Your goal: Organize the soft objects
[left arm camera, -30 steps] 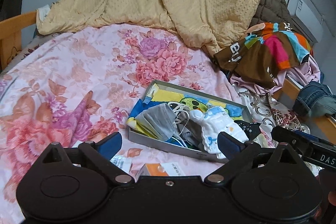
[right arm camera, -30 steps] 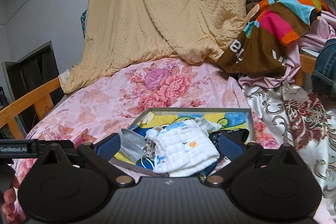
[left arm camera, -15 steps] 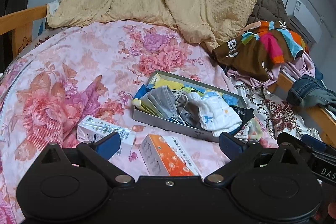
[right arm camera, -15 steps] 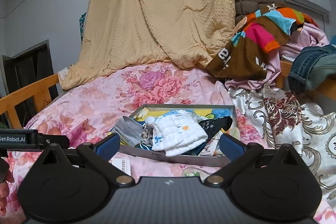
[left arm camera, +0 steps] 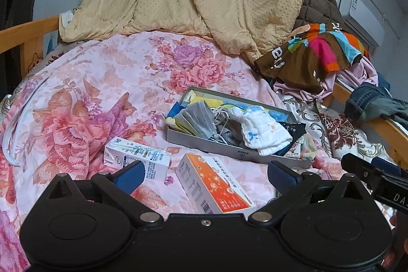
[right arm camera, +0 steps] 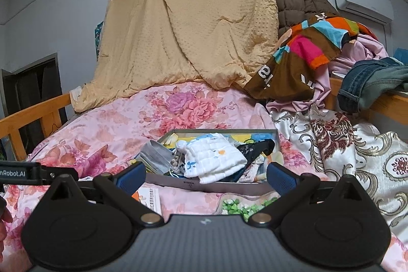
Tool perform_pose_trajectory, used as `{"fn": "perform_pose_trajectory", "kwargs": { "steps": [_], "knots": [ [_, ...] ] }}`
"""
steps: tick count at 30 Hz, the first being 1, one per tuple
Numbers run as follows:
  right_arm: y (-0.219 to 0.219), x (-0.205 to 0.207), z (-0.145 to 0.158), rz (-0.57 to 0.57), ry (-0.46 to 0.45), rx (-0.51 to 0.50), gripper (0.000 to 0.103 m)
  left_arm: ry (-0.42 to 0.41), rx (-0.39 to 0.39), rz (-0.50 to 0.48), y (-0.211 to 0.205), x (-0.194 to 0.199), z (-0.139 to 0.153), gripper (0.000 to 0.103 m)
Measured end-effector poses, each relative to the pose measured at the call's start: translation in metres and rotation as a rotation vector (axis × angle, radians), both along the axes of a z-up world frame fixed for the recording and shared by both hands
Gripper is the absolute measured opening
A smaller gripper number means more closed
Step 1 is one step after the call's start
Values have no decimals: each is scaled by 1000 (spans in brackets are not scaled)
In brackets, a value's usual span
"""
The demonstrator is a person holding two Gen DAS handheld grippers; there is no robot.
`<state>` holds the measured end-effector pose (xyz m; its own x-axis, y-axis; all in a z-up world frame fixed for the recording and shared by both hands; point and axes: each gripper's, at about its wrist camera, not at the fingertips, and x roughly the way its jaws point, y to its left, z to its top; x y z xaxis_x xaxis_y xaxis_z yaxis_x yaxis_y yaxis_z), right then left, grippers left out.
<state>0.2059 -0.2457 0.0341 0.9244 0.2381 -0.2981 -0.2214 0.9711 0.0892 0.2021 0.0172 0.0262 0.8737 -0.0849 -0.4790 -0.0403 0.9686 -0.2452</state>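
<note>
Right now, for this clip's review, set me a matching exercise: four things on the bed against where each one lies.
Things:
1. white baby cloth
2. orange box
3. white carton
4. jeans

Places:
A. on the bedspread, left of the orange box
B. in the grey tray, hanging over its near rim
C. draped on the wooden rail, far right
D. on the bedspread, just in front of the tray

Pairs: 1-B, 2-D, 3-A, 4-C

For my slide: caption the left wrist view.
Open left gripper above two cartons, facing a tray of masks and cloths on a floral bed.
</note>
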Motion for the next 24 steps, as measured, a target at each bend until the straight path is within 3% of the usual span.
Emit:
{"fn": "perform_pose_trajectory", "kwargs": {
  "steps": [17,24],
  "knots": [
    [-7,-16,-13,-43,22,9,103,-32,56,-14,-3,-21,-17,102],
    [-8,-27,-28,-54,87,18,103,-27,60,-16,1,-30,-27,102]
  ]
}}
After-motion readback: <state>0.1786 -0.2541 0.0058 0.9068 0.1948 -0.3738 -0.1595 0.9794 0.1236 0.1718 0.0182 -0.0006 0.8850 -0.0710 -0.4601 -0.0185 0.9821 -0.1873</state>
